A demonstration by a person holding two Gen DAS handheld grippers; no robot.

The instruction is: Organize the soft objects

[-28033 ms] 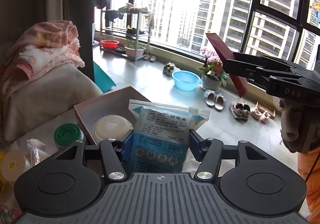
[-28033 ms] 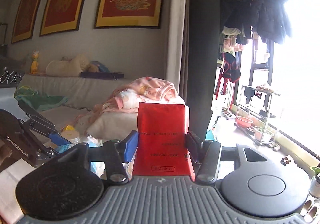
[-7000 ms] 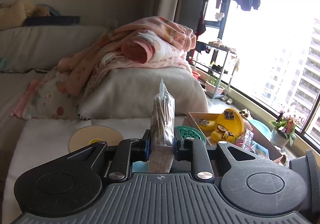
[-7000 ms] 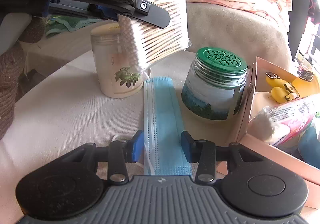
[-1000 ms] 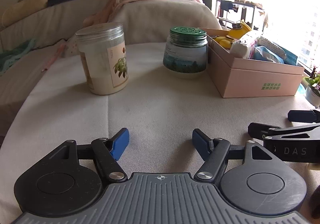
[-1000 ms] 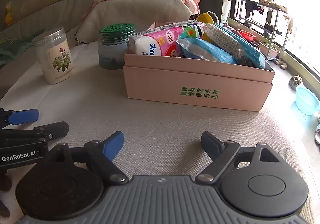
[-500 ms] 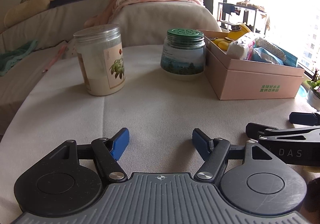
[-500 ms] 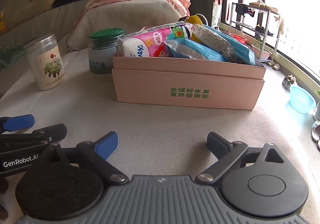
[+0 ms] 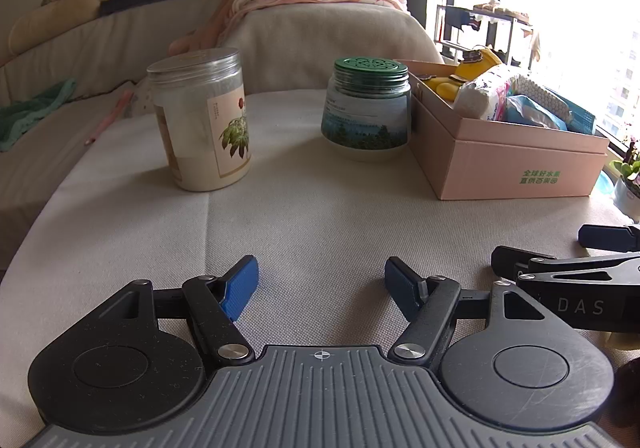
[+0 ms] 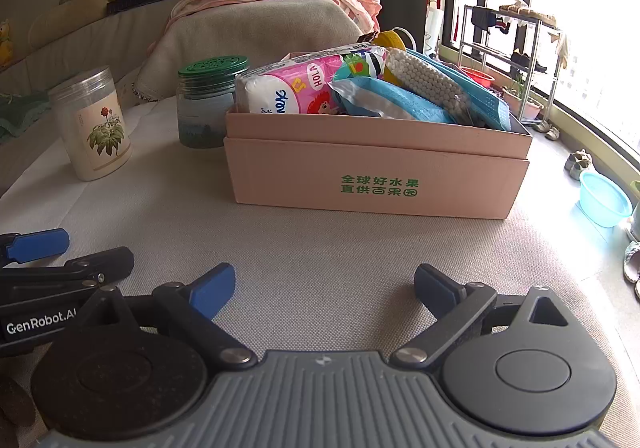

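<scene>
**Inspector:** Both tools are hovering low over the near tabletop point(image 10: 320, 248). The left hand-held gripper point(image 9: 320, 282) is standing with its jaws spread, nothing between them. The right hand-held gripper point(image 10: 322, 290) has just been opening its jaws to nearly full width, and it too is carrying nothing.

**Clerk:** And the soft items?

**Inspector:** They are sitting in the pink box point(image 10: 376, 172) on the right side of the tabletop: a pink tissue pack point(image 10: 296, 88), a blue wipes pouch point(image 10: 384, 98), a bag of cotton swabs point(image 10: 428, 82) and a blue face mask point(image 10: 476, 96) at the right end. They are piling above the rim. Something yellow point(image 9: 472, 66) is showing at the far end; I cannot tell what it is.

**Clerk:** Anything remaining outside?

**Inspector:** Only two rigid containers: a clear jar point(image 9: 200, 120) on the left and a green-lidded jar point(image 9: 368, 110) just beside the box. No loose soft item is lying on the cloth in either view.

**Clerk:** So the sorting is finishing?

**Inspector:** In my judgement it is appearing complete, or very nearly so.
</scene>
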